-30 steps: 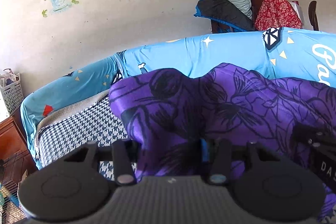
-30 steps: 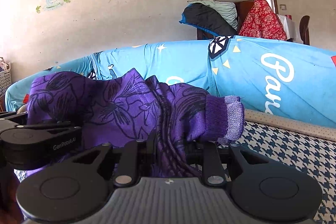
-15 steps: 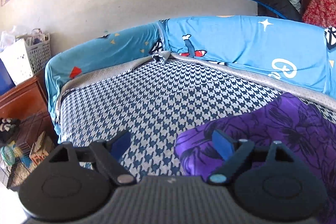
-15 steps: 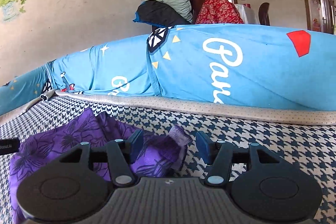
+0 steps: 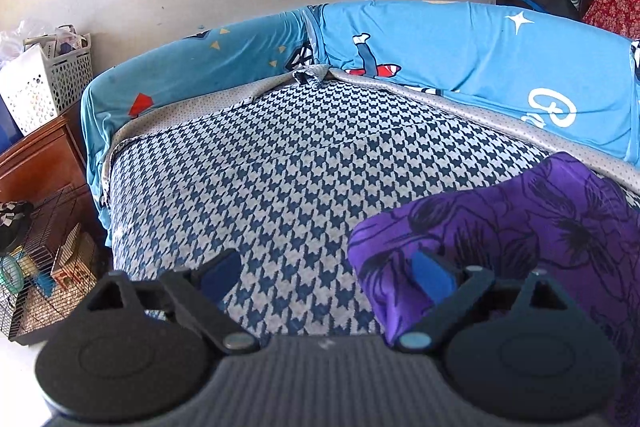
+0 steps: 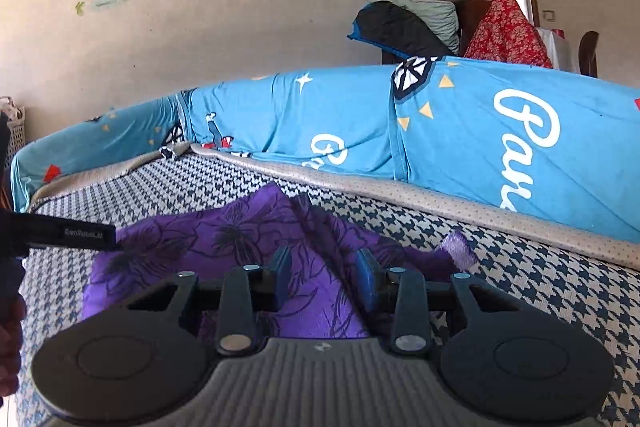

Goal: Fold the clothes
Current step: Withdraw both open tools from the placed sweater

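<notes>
A purple garment with a dark flower print lies bunched on the houndstooth seat cover, its lilac ribbed cuff sticking out to the right. My right gripper hovers low over a ridge of the cloth. Its jaws are closing with the cloth between them, and the pads show no press on it. My left gripper is at the garment's left edge. Its jaws are opening wide, the right finger over the cloth's edge and the left one over bare cover. One finger of the left gripper shows in the right wrist view.
A sofa back in a blue printed cover curves round the seat. Left of it are a white basket on a wooden cabinet and a wire cage on the floor. Piled bedding and a red cloth stand behind.
A second ago both grippers held the purple garment up. Now it lies on the seat, let go by both. The left gripper swung left and opened wide; the right opened, then narrowed.
</notes>
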The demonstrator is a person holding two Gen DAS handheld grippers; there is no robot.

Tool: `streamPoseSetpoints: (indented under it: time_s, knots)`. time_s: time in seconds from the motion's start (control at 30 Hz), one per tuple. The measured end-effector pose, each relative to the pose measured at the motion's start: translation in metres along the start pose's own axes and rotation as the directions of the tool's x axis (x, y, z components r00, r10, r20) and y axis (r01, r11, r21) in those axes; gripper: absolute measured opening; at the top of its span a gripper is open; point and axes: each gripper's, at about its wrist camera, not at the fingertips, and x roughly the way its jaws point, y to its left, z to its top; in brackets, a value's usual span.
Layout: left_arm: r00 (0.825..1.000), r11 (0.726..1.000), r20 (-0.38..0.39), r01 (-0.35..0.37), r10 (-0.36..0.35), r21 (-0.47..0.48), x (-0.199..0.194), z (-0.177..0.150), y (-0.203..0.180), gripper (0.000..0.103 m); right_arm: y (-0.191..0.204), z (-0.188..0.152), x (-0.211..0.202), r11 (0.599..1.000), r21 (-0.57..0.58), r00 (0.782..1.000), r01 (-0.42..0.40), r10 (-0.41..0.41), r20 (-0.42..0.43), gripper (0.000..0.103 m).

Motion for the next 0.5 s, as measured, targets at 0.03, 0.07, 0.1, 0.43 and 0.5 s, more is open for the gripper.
streamPoseSetpoints:
  time_s: [0.03,0.07,0.1,0.43,0.5]
  knots:
    - [1.0,1.0,-0.005,0.002,-0.002,0.009,0.002,-0.001,-0.002,0.094,0.001,-0.005,0.006,1.0,-0.008,1.0,0.01,-0.01,-0.023,0.035]
    - [1.0,1.0,-0.008,0.003,-0.003,0.016,0.003,-0.002,-0.003,0.095,-0.005,-0.009,0.011,1.0,0.021,0.999,0.017,-0.016,-0.041,0.035]
    - [1.0,1.0,-0.008,0.005,-0.004,0.024,0.004,-0.003,-0.004,0.096,-0.01,-0.013,0.016,0.998,0.05,0.998,0.025,-0.022,-0.058,0.035]
    - [1.0,0.999,0.001,0.025,-0.025,0.022,-0.001,-0.003,-0.003,0.097,-0.019,-0.02,0.027,0.993,0.094,0.991,0.07,-0.058,-0.121,0.035]
    - [0.999,0.999,0.009,0.039,-0.039,0.017,-0.008,-0.001,-0.002,0.097,-0.018,-0.015,0.022,0.992,0.101,0.99,0.077,-0.063,-0.129,0.036]
